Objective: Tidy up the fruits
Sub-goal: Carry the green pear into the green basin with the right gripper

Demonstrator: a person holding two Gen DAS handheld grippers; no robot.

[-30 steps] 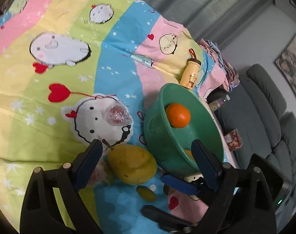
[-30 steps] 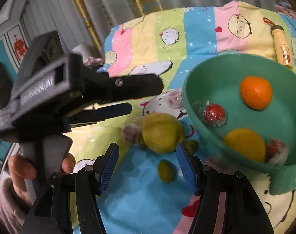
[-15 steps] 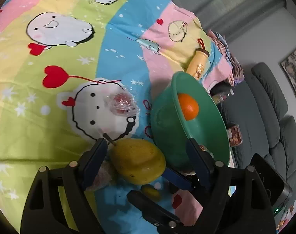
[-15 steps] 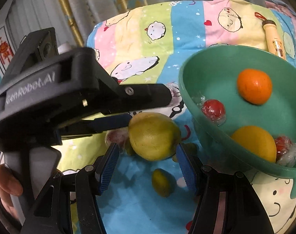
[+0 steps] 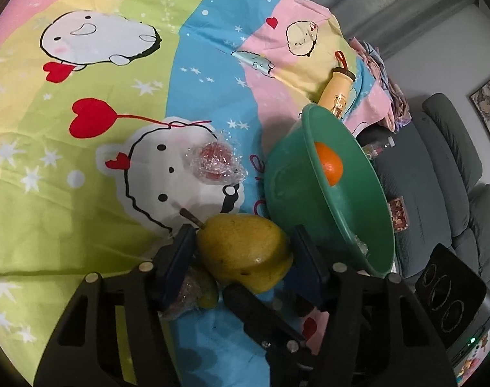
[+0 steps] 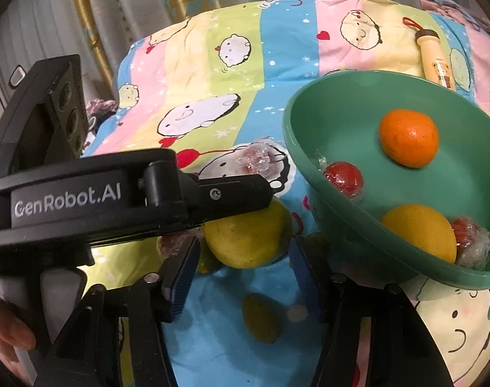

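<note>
A yellow pear lies on the cartoon bedsheet beside the green bowl. My left gripper has its jaws around the pear, pads close to or touching its sides. It also shows in the right wrist view over the pear. My right gripper is open just in front of the pear, above a small green fruit. The bowl holds an orange, a yellow fruit and wrapped red fruits.
A plastic-wrapped red fruit lies on the sheet beyond the pear. Another wrapped fruit and a small green fruit lie under my left finger. A yellow bottle lies behind the bowl. A grey sofa is to the right.
My left gripper has moved forward and down and its jaws have narrowed around the pear. My right gripper has edged closer to the pear.
</note>
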